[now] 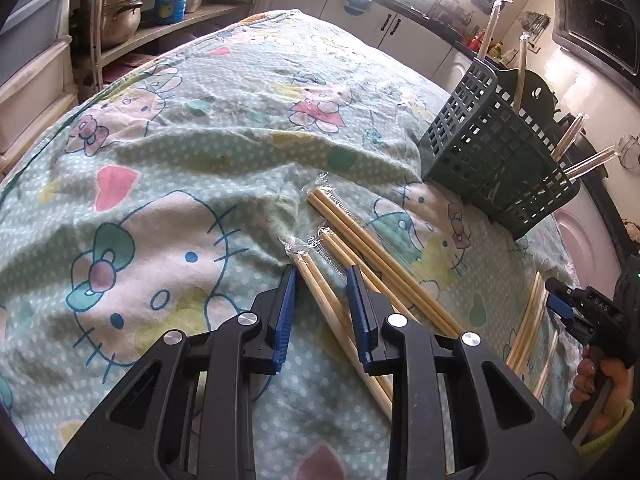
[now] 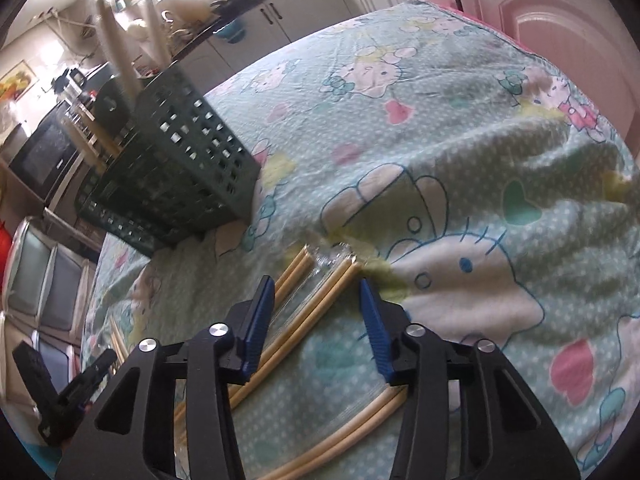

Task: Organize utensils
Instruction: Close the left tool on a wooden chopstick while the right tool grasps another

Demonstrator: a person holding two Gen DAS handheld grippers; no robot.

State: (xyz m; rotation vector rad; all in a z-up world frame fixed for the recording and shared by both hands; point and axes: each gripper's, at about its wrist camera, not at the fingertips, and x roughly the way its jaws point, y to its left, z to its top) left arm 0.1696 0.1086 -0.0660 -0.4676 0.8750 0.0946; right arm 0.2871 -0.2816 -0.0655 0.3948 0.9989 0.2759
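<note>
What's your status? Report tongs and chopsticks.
Left tongs open, astride a wrapped chopstick pair. Right tongs open over another pair. Green basket ahead, path clear.

The right tongs (image 2: 318, 284) hang low over the cartoon-print cloth (image 2: 460, 128) on the surface, blue pads parted. A wrapped pair of chopsticks (image 2: 320, 300) lies between them, untouched. Another pair (image 2: 290, 270) sits just past the eleven o'clock pad. The green slotted basket (image 2: 180, 164) stands at ten o'clock, well apart. The left tongs (image 2: 96, 364) show at eight o'clock.
</note>
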